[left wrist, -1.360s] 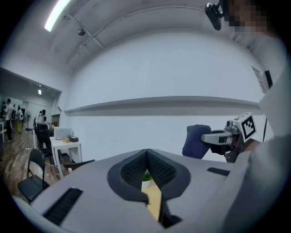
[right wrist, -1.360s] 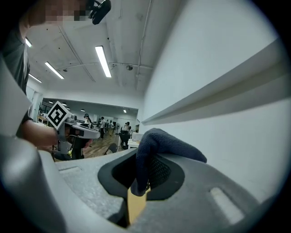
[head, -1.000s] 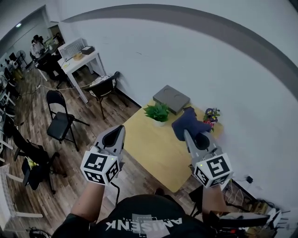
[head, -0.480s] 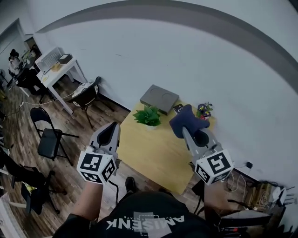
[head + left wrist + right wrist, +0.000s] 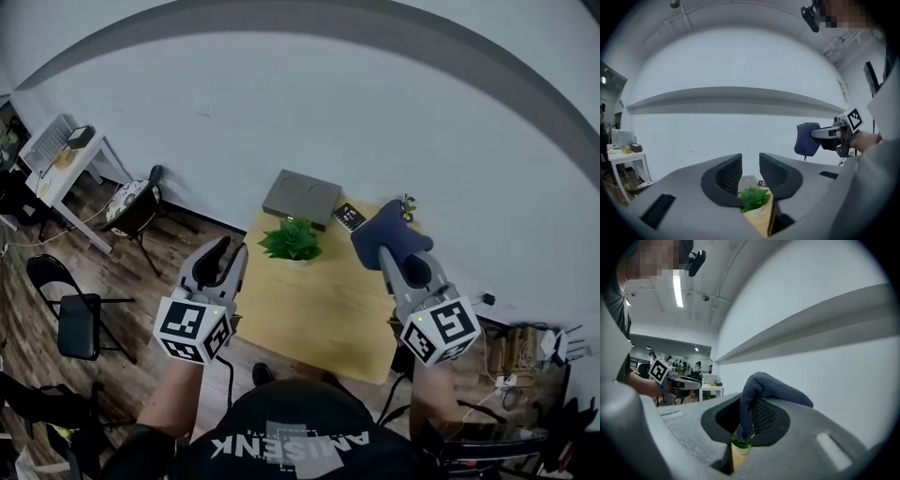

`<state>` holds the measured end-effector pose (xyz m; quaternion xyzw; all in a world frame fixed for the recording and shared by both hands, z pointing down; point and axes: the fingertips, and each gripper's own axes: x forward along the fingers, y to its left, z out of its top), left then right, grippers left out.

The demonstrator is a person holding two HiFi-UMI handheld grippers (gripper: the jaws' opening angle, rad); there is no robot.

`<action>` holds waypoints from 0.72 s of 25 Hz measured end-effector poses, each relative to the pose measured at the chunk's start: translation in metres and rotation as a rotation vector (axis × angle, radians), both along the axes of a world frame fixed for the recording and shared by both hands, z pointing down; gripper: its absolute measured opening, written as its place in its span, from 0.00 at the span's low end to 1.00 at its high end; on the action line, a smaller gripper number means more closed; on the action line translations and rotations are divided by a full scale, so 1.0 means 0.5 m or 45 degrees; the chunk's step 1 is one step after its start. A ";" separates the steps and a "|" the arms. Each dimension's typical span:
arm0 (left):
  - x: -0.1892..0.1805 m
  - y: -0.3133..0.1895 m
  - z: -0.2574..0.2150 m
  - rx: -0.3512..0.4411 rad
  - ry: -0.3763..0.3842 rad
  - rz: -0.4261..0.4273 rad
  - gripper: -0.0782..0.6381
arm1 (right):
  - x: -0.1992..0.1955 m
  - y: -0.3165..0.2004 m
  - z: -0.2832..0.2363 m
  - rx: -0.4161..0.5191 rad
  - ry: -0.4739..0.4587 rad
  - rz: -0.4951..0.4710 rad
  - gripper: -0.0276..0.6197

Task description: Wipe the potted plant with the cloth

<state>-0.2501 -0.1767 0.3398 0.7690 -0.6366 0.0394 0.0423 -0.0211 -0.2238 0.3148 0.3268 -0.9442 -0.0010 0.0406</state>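
A small green potted plant (image 5: 291, 241) in a white pot stands near the far side of a yellow wooden table (image 5: 309, 309). My right gripper (image 5: 392, 251) is shut on a dark blue cloth (image 5: 389, 234), held in the air to the right of the plant. In the right gripper view the cloth (image 5: 761, 390) bulges up between the jaws, with the plant (image 5: 740, 442) far below. My left gripper (image 5: 221, 255) hovers off the table's left edge. Its jaws are opening and nothing is between them. In the left gripper view the plant (image 5: 753, 199) shows beyond the left gripper (image 5: 750, 171).
Behind the plant lie a flat grey box (image 5: 300, 199) and a small dark card (image 5: 349, 217). A little flower pot (image 5: 406, 206) stands at the far right corner by the white wall. Chairs (image 5: 75, 309) and a white desk (image 5: 56, 164) stand at the left.
My view has swung so the table now lies straight ahead. The left gripper has moved toward the table and its jaws have parted. The right gripper still grips the cloth.
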 end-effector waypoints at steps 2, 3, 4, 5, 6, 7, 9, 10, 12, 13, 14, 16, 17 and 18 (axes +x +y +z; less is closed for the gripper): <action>-0.008 -0.013 0.008 -0.006 0.000 0.049 0.27 | -0.005 -0.002 0.004 -0.011 0.005 0.050 0.09; -0.010 -0.019 0.012 -0.007 0.000 0.077 0.27 | -0.009 -0.002 0.006 -0.015 0.011 0.067 0.09; -0.012 -0.024 0.016 -0.007 -0.002 0.101 0.29 | -0.013 -0.001 0.008 -0.016 0.021 0.077 0.09; -0.014 -0.030 0.020 -0.009 -0.008 0.119 0.31 | -0.017 0.001 0.010 -0.016 0.031 0.082 0.09; -0.016 -0.035 0.025 -0.014 -0.015 0.132 0.31 | -0.020 0.003 0.011 -0.017 0.038 0.086 0.09; -0.017 -0.040 0.031 -0.020 -0.021 0.142 0.31 | -0.020 0.004 0.012 -0.020 0.042 0.091 0.09; -0.014 -0.049 0.046 -0.040 -0.037 0.165 0.31 | -0.013 0.005 0.014 -0.029 0.043 0.112 0.09; -0.010 -0.054 0.054 -0.052 -0.050 0.177 0.31 | -0.007 0.005 0.015 -0.032 0.044 0.125 0.09; 0.000 -0.062 0.074 -0.085 -0.077 0.208 0.31 | 0.005 0.003 0.019 -0.040 0.048 0.144 0.09; 0.007 -0.066 0.085 -0.103 -0.095 0.224 0.31 | 0.011 0.003 0.022 -0.045 0.051 0.150 0.09; 0.014 -0.069 0.098 -0.122 -0.122 0.241 0.31 | 0.016 0.002 0.026 -0.050 0.054 0.154 0.09; 0.030 -0.076 0.129 -0.158 -0.211 0.276 0.31 | 0.027 0.002 0.036 -0.063 0.057 0.161 0.09; 0.038 -0.079 0.149 -0.184 -0.265 0.293 0.31 | 0.033 0.002 0.041 -0.071 0.059 0.166 0.09; 0.045 -0.083 0.171 -0.219 -0.316 0.310 0.31 | 0.038 0.002 0.047 -0.078 0.061 0.170 0.09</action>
